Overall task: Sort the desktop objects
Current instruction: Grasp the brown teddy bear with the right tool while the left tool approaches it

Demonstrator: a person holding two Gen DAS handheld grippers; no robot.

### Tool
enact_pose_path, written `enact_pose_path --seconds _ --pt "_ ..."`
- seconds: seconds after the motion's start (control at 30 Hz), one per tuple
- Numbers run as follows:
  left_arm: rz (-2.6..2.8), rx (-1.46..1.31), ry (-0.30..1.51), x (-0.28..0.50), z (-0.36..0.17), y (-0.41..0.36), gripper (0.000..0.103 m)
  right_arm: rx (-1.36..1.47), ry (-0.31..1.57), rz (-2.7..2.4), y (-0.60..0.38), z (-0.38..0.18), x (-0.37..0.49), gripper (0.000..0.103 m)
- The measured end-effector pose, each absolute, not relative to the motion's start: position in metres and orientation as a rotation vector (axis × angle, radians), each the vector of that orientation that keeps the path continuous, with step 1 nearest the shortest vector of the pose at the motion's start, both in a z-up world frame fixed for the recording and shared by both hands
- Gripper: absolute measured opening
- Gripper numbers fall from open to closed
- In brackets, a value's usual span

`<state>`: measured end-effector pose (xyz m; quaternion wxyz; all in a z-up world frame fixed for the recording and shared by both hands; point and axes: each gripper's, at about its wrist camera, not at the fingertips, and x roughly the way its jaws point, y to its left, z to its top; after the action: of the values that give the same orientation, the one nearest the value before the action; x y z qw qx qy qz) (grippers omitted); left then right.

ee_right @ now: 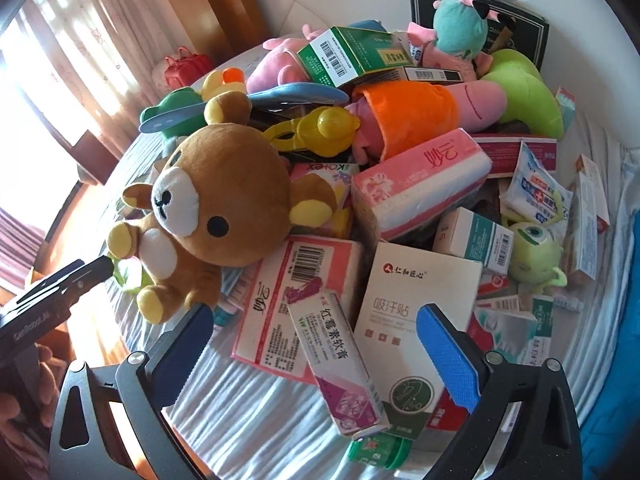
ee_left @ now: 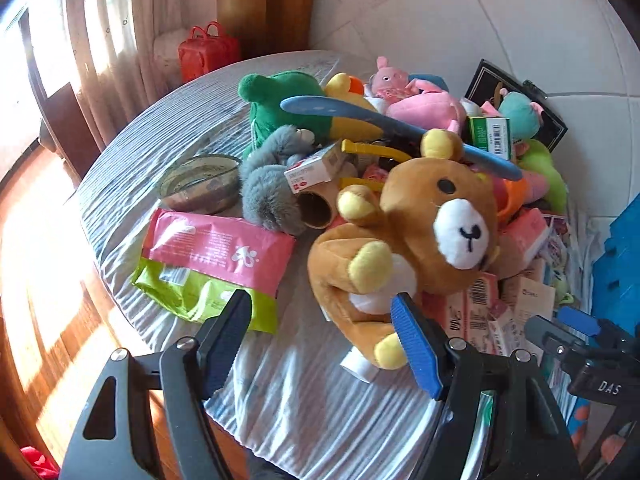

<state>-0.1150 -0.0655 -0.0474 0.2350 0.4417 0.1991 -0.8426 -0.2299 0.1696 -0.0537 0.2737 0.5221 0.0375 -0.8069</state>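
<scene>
Both the left gripper [ee_left: 324,344] and right gripper [ee_right: 316,352] gape wide, holding nothing, near a brown bear [ee_left: 416,240] whose underside the clutter hides.

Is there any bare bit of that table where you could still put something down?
Yes: bare striped cloth lies at the near edge, between the pink and green packets and the brown bear. More lies beyond the glass bowl. Right of the bear, boxes and plush toys crowd together.
</scene>
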Motion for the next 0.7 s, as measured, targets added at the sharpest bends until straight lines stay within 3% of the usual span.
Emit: enact_pose_path --seconds 0.23,0.33,0.4,0.7 --pt "-2.276 1.339 0.638 -0.141 -0.099 -0.036 0.072 1.274 0.117 -2.23 0.172 -0.035 -0.222 0.103" --pt "-2.23 1.371 0.571 -0.144 -0.123 -0.036 0.072 1.248 0.164 -2.195 0.163 -0.035 -0.219 0.103" --pt "-2.203 1.345 0.511 -0.139 -0.125 -0.046 0.072 1.269 0.178 -2.152 0.156 -0.039 -0.218 0.103" --pt "-2.255 1.311 0.553 -0.128 -0.116 -0.079 0.072 1.233 0.232 -2.102 0.11 -0.037 -0.215 0.103"
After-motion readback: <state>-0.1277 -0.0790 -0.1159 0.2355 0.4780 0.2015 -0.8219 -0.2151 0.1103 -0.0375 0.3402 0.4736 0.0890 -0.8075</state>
